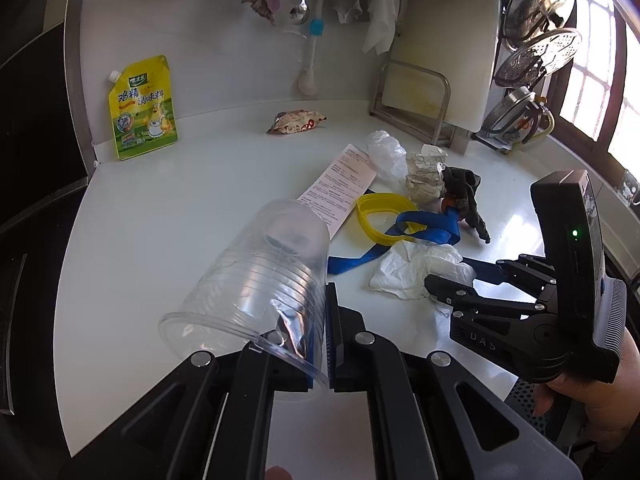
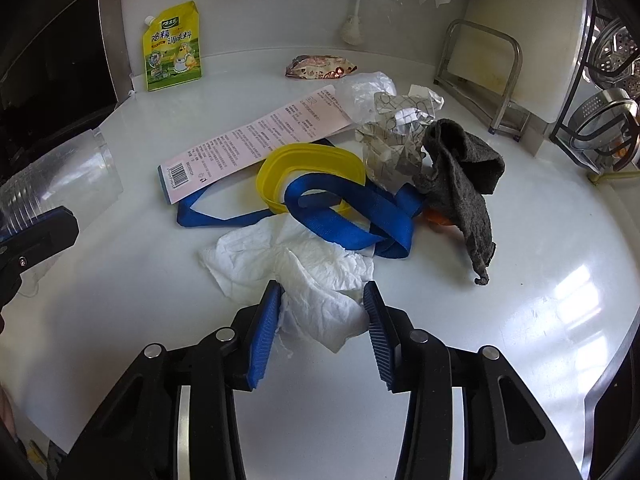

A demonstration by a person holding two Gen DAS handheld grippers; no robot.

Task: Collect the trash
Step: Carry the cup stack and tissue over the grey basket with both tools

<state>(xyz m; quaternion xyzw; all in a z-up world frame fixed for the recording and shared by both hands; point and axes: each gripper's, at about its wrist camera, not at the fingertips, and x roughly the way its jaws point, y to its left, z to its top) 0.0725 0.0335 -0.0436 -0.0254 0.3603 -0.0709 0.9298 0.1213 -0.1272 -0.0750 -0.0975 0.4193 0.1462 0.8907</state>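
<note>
Tissue [image 2: 316,280], crumpled, lay between right gripper's [image 2: 322,320] pads, contact unclear; blue strap [image 2: 340,224], yellow ring [image 2: 280,168] just beyond. Left gripper [image 1: 320,332] clenched clear cup [image 1: 256,276].

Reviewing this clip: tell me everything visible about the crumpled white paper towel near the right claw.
The white paper towel is a thin, wrinkled sheet, crumpled and partly spread flat on the white countertop. Its near end sits bunched between the blue pads of the right claw, which appear to press it from both sides. Its far edge lies against, and seems to tuck slightly under, the blue strap. It looks clean and dry.
</note>
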